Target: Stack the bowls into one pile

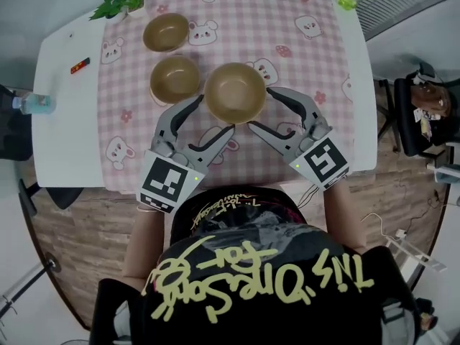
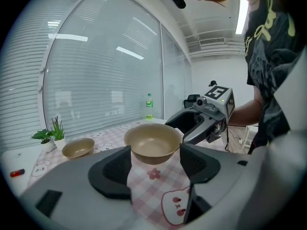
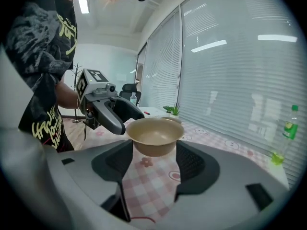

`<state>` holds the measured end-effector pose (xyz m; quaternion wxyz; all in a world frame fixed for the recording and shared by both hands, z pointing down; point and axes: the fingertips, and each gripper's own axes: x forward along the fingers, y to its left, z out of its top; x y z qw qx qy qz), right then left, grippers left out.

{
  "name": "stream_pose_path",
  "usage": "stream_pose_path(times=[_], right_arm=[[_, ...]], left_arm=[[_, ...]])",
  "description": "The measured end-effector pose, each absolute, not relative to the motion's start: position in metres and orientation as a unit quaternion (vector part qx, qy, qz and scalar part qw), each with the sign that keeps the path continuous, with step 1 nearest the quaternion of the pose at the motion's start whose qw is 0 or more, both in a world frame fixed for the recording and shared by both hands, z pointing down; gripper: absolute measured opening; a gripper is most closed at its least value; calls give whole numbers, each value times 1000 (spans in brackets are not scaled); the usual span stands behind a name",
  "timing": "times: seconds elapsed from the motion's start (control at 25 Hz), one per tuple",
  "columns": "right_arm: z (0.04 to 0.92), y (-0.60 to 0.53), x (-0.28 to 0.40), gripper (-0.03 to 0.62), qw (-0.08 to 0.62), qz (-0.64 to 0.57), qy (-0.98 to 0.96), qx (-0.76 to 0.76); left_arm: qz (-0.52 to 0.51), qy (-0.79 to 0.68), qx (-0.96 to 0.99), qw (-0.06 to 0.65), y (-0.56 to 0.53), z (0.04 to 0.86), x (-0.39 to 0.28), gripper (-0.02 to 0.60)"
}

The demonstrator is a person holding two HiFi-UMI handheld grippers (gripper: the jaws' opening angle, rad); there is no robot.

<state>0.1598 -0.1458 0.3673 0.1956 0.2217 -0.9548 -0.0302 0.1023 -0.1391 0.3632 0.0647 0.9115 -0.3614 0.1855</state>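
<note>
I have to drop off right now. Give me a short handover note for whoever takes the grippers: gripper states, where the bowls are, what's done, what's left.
Left gripper: jaws apart, gripping nothing.
Right gripper: jaws apart, gripping nothing.
Both flank the nearest bowl, just ahead of their jaw tips; I cannot tell whether it rests on the checked cloth or is lifted.
The middle bowl stands alone to its left, the far bowl beyond that, near the plant.
Done: nothing stacked.
Left: nest all three into one pile.
</note>
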Motion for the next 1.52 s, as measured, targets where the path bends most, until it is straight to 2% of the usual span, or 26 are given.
stream_pose_path(times=[0.56, 1.52], right_arm=[[349, -142, 111, 268, 198, -40, -947, 251], [345, -152, 35, 268, 199, -43, -942, 267]], left_arm=[[184, -344, 920, 34, -138, 345, 53, 316], [182, -335, 924, 25, -149, 341, -22, 316]])
